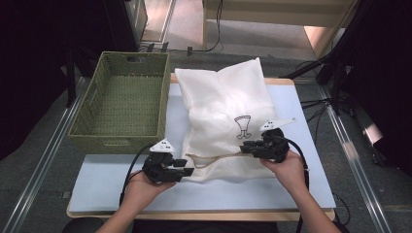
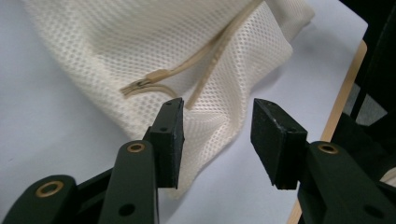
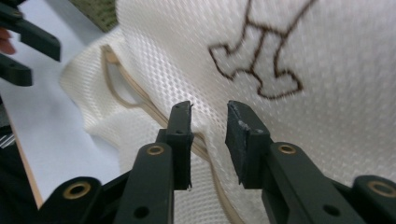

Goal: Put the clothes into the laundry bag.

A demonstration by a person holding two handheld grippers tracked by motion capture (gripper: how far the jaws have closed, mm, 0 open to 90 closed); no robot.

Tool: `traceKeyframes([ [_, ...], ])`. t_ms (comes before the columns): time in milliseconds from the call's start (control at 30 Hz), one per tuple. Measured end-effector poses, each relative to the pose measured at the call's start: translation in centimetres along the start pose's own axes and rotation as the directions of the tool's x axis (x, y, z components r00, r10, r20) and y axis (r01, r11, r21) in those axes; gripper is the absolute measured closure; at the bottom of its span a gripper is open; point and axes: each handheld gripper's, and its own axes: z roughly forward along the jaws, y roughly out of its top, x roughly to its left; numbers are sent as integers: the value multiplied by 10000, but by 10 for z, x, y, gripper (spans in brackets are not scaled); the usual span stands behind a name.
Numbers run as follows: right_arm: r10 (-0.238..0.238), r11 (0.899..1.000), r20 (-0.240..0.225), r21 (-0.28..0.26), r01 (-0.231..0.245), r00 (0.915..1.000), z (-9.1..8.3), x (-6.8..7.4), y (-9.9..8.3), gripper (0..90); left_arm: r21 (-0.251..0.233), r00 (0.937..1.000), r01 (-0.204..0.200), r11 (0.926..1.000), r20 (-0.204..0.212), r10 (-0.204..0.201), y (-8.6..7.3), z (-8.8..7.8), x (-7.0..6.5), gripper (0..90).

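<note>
the white mesh bag [image 1: 224, 114] is lying on the table [image 1: 111, 187], just right of the green basket [image 1: 121, 97], its near edge carrying a tan zipper [image 2: 154, 79]. the left gripper [image 1: 180, 170] and right gripper [image 1: 248, 146] are hovering at that edge, jaws standing apart, clamping nothing. bare tabletop is lying in front of the bag.

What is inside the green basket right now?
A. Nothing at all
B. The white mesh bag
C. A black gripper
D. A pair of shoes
A. In the high view the green basket shows only its bare woven bottom, while the white mesh bag lies beside it on the table.
</note>
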Motion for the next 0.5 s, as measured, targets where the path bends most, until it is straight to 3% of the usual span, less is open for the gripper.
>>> traceKeyframes([
  [100, -185, 9995, -140, -250, 182, 9997, -5, 6, 5, 685, -86, 10000, 39, 10000, -77, -40, 0, -4, 4, 510],
  [267, -537, 9985, -304, -129, 533, 9981, -1, 18, 10, 618, 62, 9999, 150, 9999, -73, -150, -2, -6, 8, 472],
  [500, -816, 9967, -547, 0, 817, 9952, 11, 30, 15, 544, -118, 9998, 177, 9998, -82, -178, -1, -12, 16, 441],
])
